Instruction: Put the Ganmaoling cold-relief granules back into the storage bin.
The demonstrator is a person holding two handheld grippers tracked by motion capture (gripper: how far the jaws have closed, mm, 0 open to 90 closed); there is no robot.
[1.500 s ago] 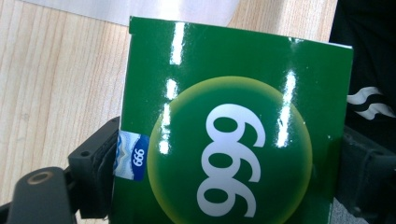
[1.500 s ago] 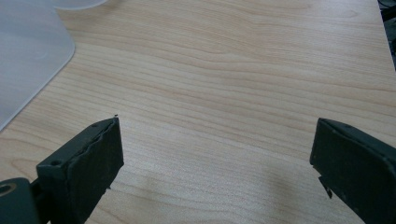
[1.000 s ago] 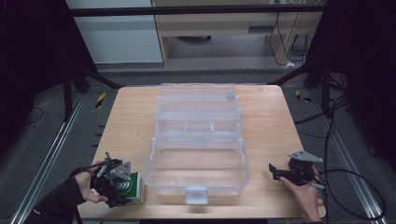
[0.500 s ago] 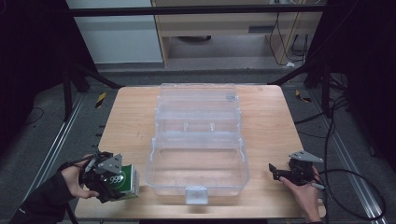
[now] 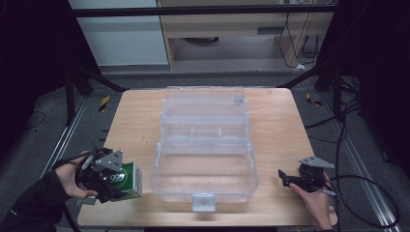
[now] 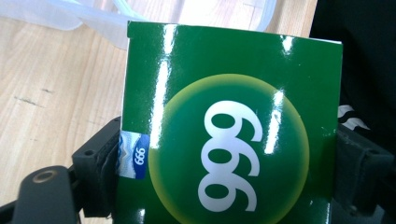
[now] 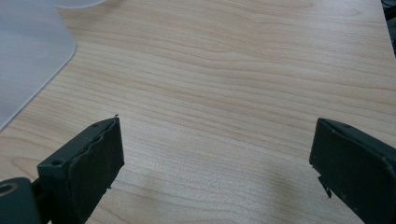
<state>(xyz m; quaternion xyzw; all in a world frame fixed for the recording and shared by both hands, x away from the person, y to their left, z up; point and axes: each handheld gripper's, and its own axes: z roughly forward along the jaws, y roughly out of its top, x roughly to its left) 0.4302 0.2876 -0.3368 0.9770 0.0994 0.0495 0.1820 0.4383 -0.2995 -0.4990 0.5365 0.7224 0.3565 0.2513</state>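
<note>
Your left hand-held gripper (image 5: 118, 181) is clamped on a green box (image 6: 229, 130) — the carton printed with white digits sits squeezed between the two black jaws, at the near left corner of the bench (image 5: 135, 121), just beside the clear plastic case (image 5: 204, 150) that lies open in the middle. Your right hand-held gripper (image 7: 217, 163) rests near the bench's near right corner, apart from the case — its jaws spread wide with bare wood between them.

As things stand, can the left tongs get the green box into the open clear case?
Probably yes: the left tongs grip the green box just left of the clear case, whose top is open.
</note>
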